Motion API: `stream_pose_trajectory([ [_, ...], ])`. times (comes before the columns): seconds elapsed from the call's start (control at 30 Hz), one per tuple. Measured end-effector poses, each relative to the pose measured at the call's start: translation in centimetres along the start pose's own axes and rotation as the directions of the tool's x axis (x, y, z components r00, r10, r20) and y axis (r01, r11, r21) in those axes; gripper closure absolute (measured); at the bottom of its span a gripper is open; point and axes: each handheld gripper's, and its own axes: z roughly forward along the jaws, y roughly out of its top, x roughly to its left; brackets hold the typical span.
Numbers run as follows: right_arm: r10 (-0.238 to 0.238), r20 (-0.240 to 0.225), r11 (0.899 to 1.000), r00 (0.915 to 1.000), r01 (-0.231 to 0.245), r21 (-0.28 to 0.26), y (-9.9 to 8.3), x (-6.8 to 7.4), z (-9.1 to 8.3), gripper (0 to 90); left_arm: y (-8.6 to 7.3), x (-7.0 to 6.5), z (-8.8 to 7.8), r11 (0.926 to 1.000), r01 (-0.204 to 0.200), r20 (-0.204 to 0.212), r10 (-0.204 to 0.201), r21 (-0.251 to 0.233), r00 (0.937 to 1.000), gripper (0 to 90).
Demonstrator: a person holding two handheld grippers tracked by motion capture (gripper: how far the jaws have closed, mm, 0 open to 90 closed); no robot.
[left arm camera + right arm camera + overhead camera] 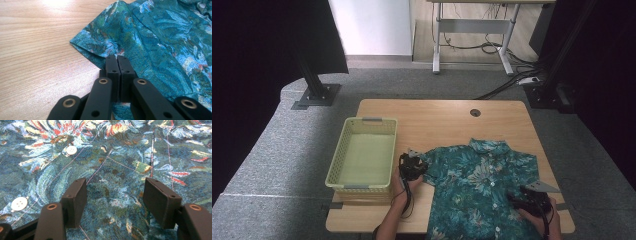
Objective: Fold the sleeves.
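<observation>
A basket (362, 155) stands at the table's (437, 117) left. Just right of it, the left gripper (412, 167) is pinched shut on the sleeve (100, 47) hem of the shirt (482, 185), which lies flat, buttoned. The right gripper (115, 195) hovers spread over the shirt's lower front. This looks like the first fold; next, the sleeve likely needs lifting across the front.

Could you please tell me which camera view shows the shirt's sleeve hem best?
The left gripper view: the sleeve hem lies close up, with the left tool shut on it. The high view shows it small beside that tool. The right gripper view shows shirt front and buttons instead.
</observation>
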Motion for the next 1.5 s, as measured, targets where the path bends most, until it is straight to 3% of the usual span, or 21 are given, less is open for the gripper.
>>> stream_pose_trajectory([
  [0.2, 0.0, -0.001, 1.0, 1.0, 0.0, -0.002, 0.0, 0.0, 0.0, 34.8, 0.0, -0.3, -0.1, 0.9995, -0.031, -0.024, 0.031, 0.0, 0.9992, 89.2],
  [0.47, -0.001, -0.002, 1.0, 1.0, 0.001, -0.006, -0.1, 0.0, 0.0, 34.7, 0.1, -0.5, -0.7, 0.9994, -0.028, -0.02, 0.028, -0.019, 0.9994, 89.2],
  [0.6, -0.001, -0.002, 1.0, 1.0, 0.001, -0.007, -0.1, 0.0, 0.0, 34.6, 0.1, -1.2, -0.6, 0.9976, -0.068, -0.038, 0.067, -0.01, 0.997, 89.2],
  [0.7, -0.001, -0.002, 1.0, 1.0, 0.001, -0.008, -0.1, 0.0, 0.0, 34.6, 0.4, -1.8, -0.8, 0.9964, -0.082, -0.029, 0.082, -0.018, 0.9962, 89.2],
  [1.07, -0.002, -0.002, 1.0, 1.0, 0.002, -0.009, -0.1, 0.0, 0.0, 34.6, 1.4, -2.4, -2.3, 0.9939, -0.089, -0.016, 0.088, -0.065, 0.996, 89.3],
  [1.5, -0.002, 0.0, 1.0, 1.0, 0.002, -0.01, 0.0, 0.1, 0.2, 34.3, 1.8, -2.0, -3.4, 0.9933, -0.094, -0.027, 0.092, -0.068, 0.9954, 89.3],
])
